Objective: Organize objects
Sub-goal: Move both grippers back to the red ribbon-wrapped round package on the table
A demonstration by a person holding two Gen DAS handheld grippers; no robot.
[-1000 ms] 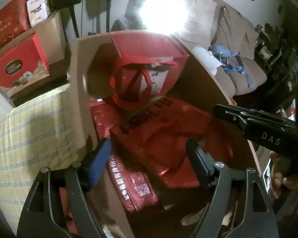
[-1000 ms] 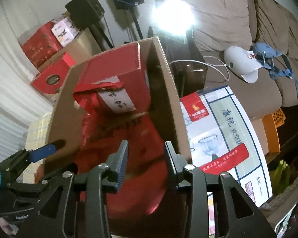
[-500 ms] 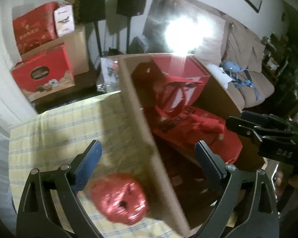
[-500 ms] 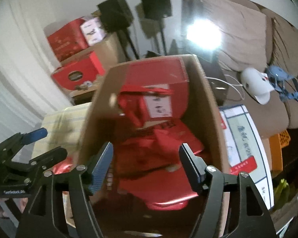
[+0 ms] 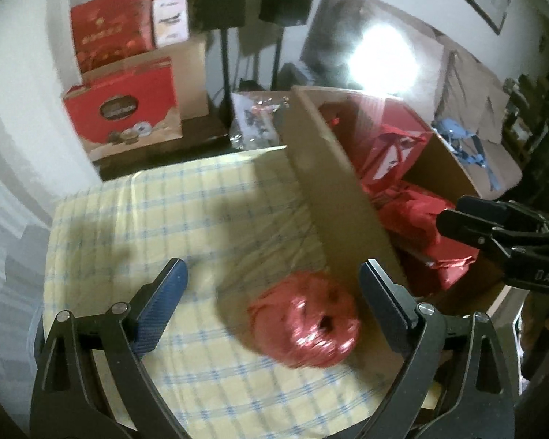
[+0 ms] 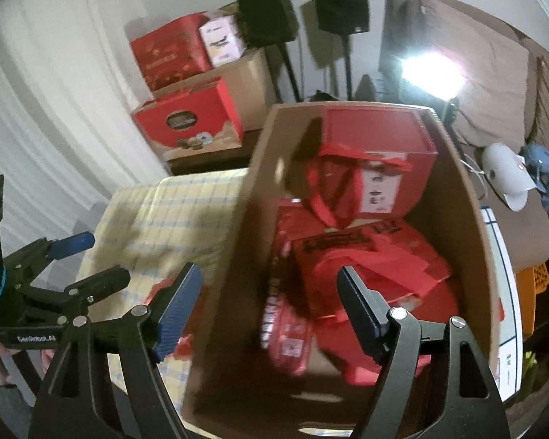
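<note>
The step in hand, as I judge it, is to pick up the crinkled red foil-wrapped ball (image 5: pixel 305 323) and put it in the open brown cardboard box (image 5: pixel 333 197) with the other red packages. The ball sits low and right of centre in my left wrist view, on the yellow cloth with blue checks (image 5: pixel 172 219), just beside the box's near wall; whether it touches the cardboard I cannot tell. To do this well I would centre my left gripper (image 5: pixel 272 303) over the ball, since it lies closer to the right-hand finger, then close gently, because foil should crush easily. Lifting must clear the tall wall.

My left gripper is spread wide, holding and touching nothing. My right gripper (image 6: pixel 271 305) is also spread wide and empty, hovering over the box, its left finger out past the wall, above the red fabric bags (image 6: pixel 369 256) inside.
</note>
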